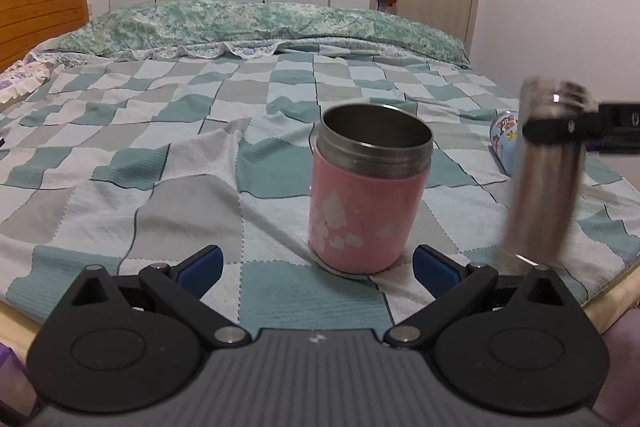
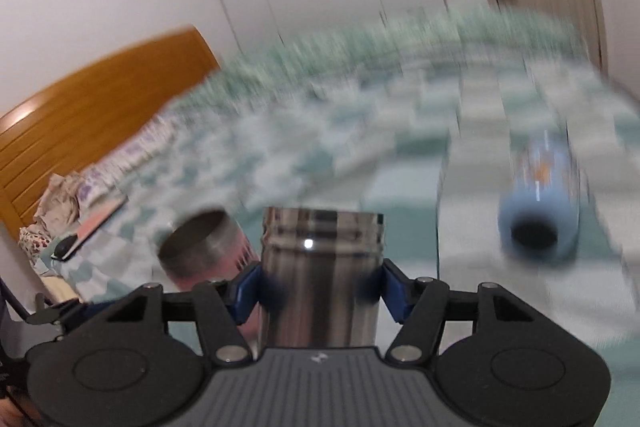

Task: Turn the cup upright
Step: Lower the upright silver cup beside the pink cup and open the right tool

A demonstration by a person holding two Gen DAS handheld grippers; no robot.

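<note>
One steel cup (image 2: 320, 267), shiny, near-upright, blurred | right gripper (image 2: 320, 293) grasps it | left gripper (image 1: 318, 269) released

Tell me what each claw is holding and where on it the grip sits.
The right claw is shut on the steel cup, gripping its body just below the threaded rim. The left claw is open and holds nothing; the pink cup stands free.

Steel cup clamped in the right gripper

The right gripper (image 2: 320, 289) has its blue pads pressed on both sides of a steel cup (image 2: 320, 267), threaded end pointing far. Just left stands a pink cup (image 2: 208, 251), mouth open; far right, a blue bottle (image 2: 540, 203) lies on the blurred checked bedspread (image 2: 420, 155).
</note>
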